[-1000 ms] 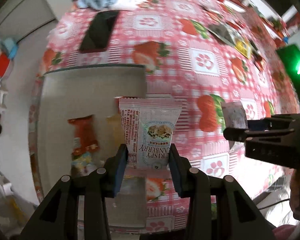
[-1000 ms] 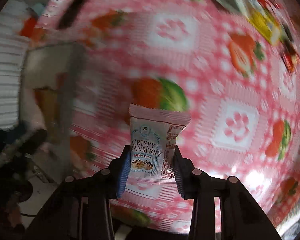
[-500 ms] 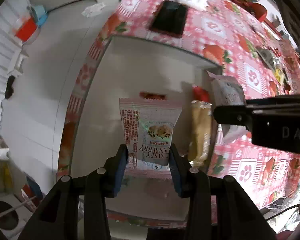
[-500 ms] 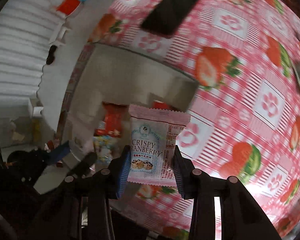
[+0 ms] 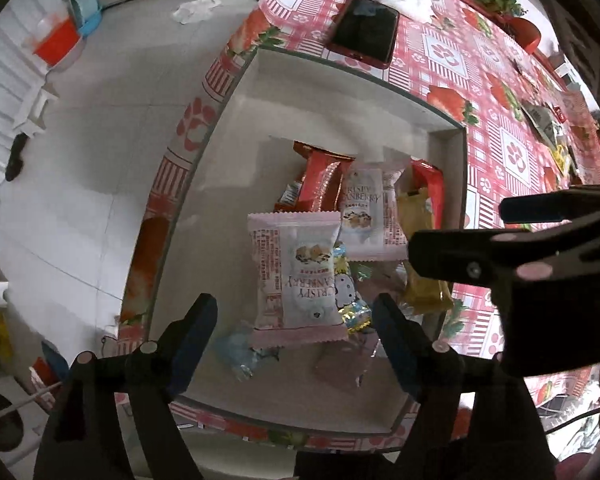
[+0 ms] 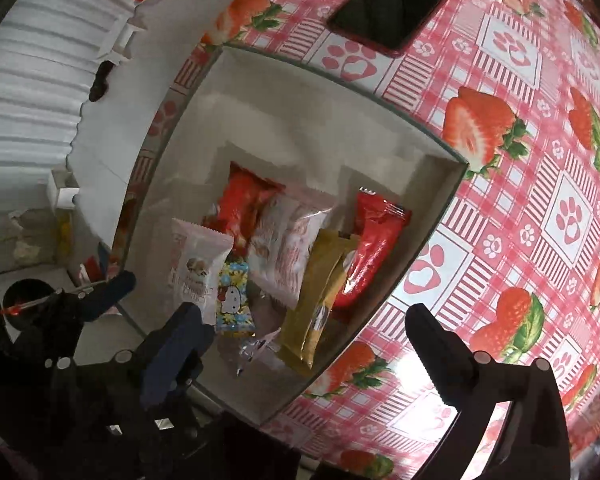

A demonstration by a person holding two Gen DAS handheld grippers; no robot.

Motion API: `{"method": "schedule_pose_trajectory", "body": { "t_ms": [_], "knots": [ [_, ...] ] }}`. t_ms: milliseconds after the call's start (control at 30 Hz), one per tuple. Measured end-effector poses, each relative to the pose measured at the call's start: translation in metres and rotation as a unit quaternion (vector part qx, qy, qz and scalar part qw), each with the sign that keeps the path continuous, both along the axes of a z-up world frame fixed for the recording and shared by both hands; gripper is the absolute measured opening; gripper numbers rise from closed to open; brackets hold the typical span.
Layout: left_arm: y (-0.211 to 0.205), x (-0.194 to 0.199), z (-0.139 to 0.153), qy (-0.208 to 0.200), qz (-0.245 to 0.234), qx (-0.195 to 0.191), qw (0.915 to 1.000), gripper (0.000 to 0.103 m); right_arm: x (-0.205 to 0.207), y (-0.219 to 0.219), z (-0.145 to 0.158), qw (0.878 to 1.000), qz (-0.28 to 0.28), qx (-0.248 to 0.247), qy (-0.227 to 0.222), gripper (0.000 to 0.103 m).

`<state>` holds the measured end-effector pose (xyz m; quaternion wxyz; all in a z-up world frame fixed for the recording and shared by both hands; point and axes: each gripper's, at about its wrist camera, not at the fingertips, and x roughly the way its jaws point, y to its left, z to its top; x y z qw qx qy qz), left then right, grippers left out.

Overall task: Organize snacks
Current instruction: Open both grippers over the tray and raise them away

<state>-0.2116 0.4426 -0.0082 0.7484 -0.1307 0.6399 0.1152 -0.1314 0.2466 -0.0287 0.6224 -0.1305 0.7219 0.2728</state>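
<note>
A grey open box sits at the table's edge and holds several snack packets. My left gripper is open above the box, and a pink Crispy Cranberry packet lies loose between its fingers. A second Crispy Cranberry packet lies in the box among red packets, a gold packet and a Hello Kitty candy. My right gripper is open and empty over the box's near right corner.
The table wears a pink checked cloth with strawberries. A black phone lies beyond the box. More snack packets lie at the far right. The floor drops away left of the box.
Both grippers have opened and let go of their Crispy Cranberry packets, which now lie in the box. Both grippers have moved over the box.
</note>
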Motion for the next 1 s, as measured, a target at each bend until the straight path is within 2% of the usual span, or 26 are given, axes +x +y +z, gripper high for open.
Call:
{"method": "schedule_pose_trajectory", "body": {
  "t_ms": [100,200,400,533,633,1000],
  "knots": [
    [0.0,-0.001,0.003,-0.003,-0.002,0.006,1.0,0.088,-0.002,-0.006,0.007,1.0,0.003,-0.015,-0.01,0.102],
    [-0.002,-0.002,0.006,-0.004,-0.009,-0.005,0.9999,0.088,-0.005,-0.01,0.015,0.999,0.006,-0.023,-0.028,0.102],
    [-0.009,-0.006,0.027,-0.028,-0.024,0.041,0.9985,0.088,-0.016,-0.018,0.027,0.998,0.01,-0.037,-0.05,0.102],
    [-0.012,-0.005,0.033,-0.005,-0.041,0.025,0.9989,0.088,-0.02,-0.023,0.034,0.998,0.002,-0.032,-0.053,0.102],
    [-0.016,-0.004,0.032,0.022,-0.045,0.046,0.9977,0.088,-0.021,-0.027,0.04,0.998,0.001,-0.031,-0.058,0.102],
    [-0.019,-0.01,0.037,0.019,-0.045,0.04,0.998,0.089,-0.023,-0.026,0.046,0.997,0.005,-0.036,-0.061,0.102]
  ]
}}
